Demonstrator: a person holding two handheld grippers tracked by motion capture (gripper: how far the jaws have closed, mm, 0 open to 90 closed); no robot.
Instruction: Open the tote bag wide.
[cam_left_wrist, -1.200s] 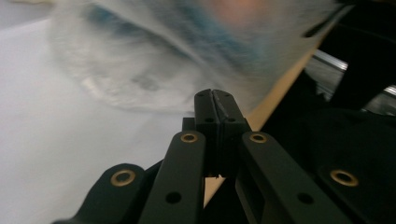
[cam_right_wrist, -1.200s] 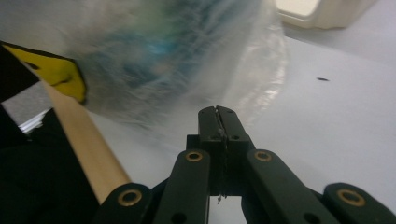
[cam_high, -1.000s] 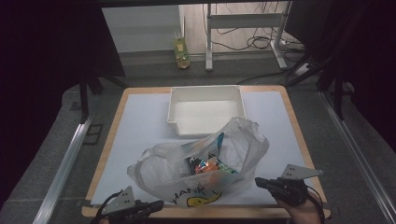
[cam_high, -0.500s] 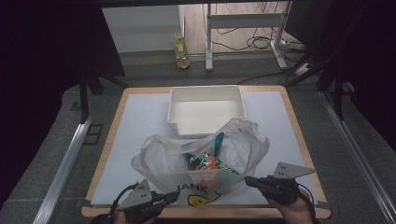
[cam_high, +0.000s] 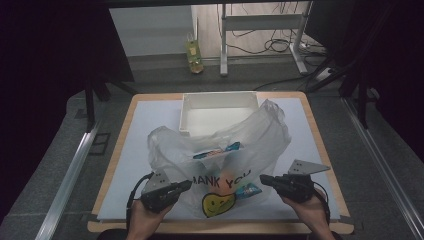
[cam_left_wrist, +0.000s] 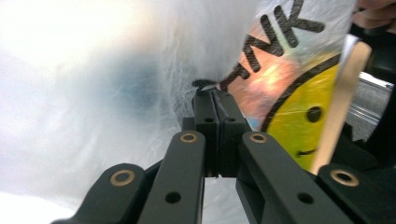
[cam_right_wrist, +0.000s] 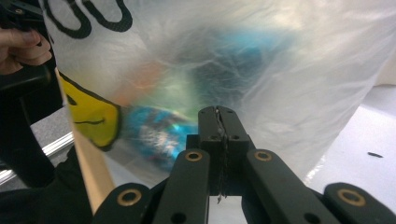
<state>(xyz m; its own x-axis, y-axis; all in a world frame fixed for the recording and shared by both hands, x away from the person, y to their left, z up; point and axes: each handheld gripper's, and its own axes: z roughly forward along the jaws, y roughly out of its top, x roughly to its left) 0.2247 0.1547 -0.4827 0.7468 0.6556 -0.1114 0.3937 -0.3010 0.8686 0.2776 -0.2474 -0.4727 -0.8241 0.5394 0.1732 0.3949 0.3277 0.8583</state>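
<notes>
A translucent plastic bag (cam_high: 225, 145) printed with "THANK YOU" and a yellow smiley stands on the white mat, holding colourful packets. My left gripper (cam_high: 189, 184) is at the bag's lower left and is shut on the film (cam_left_wrist: 116, 93), which is pinched at its tip (cam_left_wrist: 215, 92). At the bag's lower right, my right gripper (cam_high: 262, 179) is likewise shut (cam_right_wrist: 218, 109), with a thin strip of the bag (cam_right_wrist: 280, 60) caught between its jaws. The bag's top leans over the front of the white tray (cam_high: 220, 97).
The open white tray sits at the back middle of the wooden-edged table (cam_high: 320, 150). A bottle (cam_high: 194, 55) stands on the floor beyond it. Metal rails run along both sides. Bare mat lies left and right of the bag.
Both grippers have moved up from the table's front edge and drawn closer together. The bag has gone from slumped to standing taller, its top now reaching over the tray.
</notes>
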